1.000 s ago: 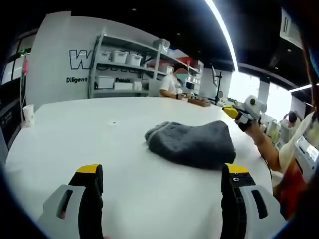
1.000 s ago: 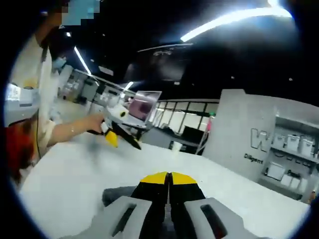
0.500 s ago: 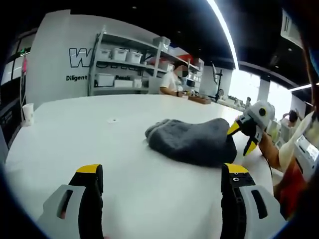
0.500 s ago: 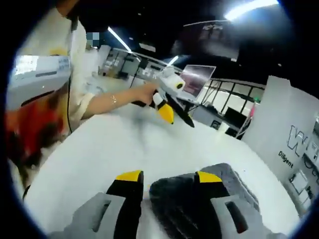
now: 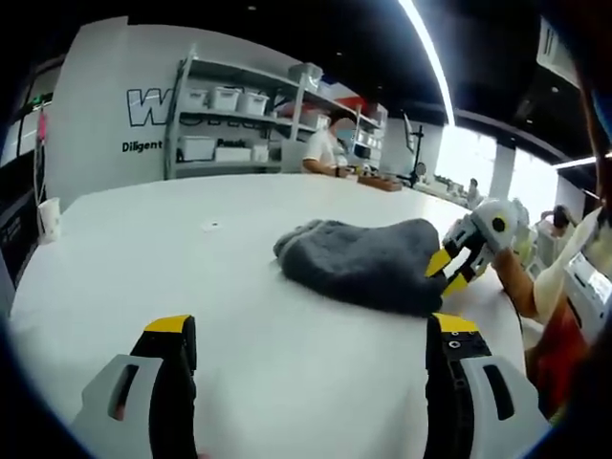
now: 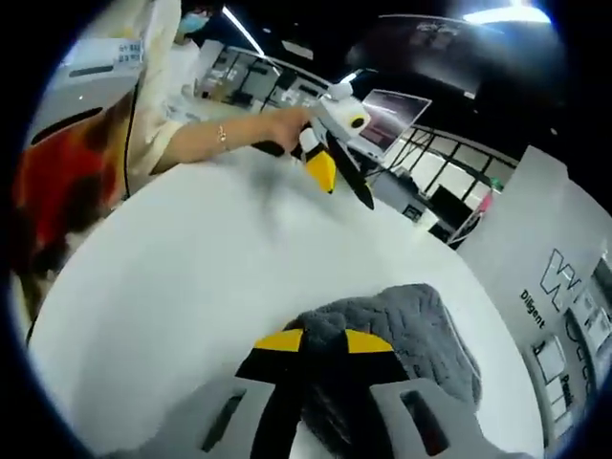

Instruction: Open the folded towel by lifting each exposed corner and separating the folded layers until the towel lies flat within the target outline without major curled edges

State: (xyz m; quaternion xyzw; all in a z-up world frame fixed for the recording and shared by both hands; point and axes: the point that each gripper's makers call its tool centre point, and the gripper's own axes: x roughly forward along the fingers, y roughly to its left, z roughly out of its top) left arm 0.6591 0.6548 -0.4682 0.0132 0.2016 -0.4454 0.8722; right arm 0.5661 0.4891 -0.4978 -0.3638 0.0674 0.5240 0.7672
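Pinching towel edge, right gripper

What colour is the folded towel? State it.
Dark grey, with a nubby, quilted-looking surface; the towel shows best in the right gripper view.

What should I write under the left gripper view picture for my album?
Open left tongs wait low over the white table while the right tongs reach the edge of the folded grey towel.
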